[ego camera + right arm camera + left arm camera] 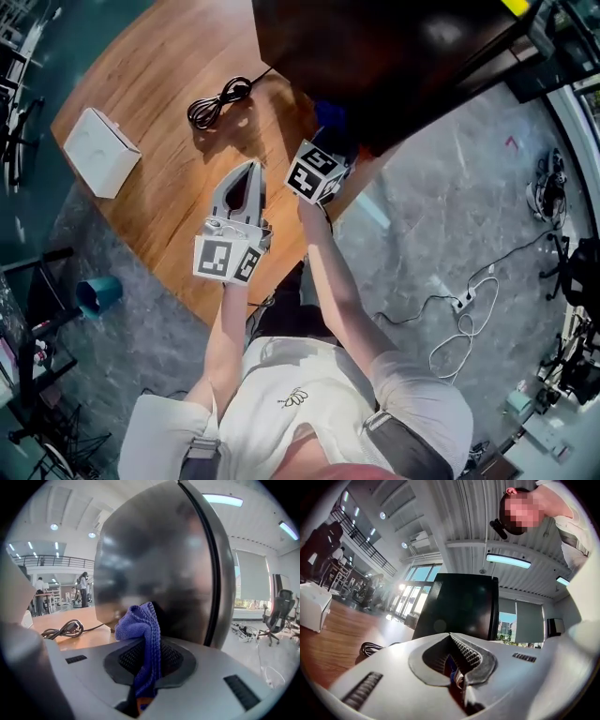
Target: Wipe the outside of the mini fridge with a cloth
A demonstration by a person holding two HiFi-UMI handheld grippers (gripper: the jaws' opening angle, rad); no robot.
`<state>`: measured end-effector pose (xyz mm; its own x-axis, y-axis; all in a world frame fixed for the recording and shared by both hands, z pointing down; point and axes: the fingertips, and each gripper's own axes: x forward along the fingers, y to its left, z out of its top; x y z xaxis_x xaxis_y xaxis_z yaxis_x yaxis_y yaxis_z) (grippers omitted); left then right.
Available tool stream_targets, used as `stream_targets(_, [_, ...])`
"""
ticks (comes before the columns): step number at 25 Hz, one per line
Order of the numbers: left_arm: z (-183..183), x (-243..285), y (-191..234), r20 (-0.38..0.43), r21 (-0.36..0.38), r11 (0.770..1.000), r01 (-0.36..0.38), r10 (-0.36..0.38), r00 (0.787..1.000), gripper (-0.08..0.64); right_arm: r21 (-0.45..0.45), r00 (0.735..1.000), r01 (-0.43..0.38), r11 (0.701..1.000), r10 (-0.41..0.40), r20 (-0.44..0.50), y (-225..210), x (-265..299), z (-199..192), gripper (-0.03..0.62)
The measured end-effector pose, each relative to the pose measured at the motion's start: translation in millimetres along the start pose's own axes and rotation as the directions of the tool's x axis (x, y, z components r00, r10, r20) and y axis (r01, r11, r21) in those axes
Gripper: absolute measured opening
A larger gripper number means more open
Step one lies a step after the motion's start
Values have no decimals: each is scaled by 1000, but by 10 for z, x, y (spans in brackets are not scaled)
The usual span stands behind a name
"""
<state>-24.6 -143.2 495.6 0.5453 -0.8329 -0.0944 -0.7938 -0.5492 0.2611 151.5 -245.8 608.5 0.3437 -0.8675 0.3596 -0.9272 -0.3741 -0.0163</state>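
Pinches the purple-blue cloth [143,625] tight in the right gripper [146,643], just beside the dark mini fridge [375,56] at the top centre of the head view. Holds the left gripper [251,169] lower left of that, above the wooden table [159,56], with its 2 jaws closed together. Shows a coiled cable [217,101] and a white box [101,152] at upper left.

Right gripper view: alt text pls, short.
The right gripper has its jaws shut on a blue cloth, whose bunched top sits right in front of the dark, glossy side of the mini fridge. To the left, a coiled black cable lies on the wooden table.
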Motion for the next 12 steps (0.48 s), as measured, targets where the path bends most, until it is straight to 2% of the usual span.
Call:
stream_targets(7, [-5,19,-245,4,-30,998,56,-55,998,5,15,997,77,997,-77,-17,-510,-242,-122,63])
stream_targets(12, [8,-3,-372,2,-30,996,85,-85,996,5,12,994,106,994,-106,-22,-718,-356,-165,63])
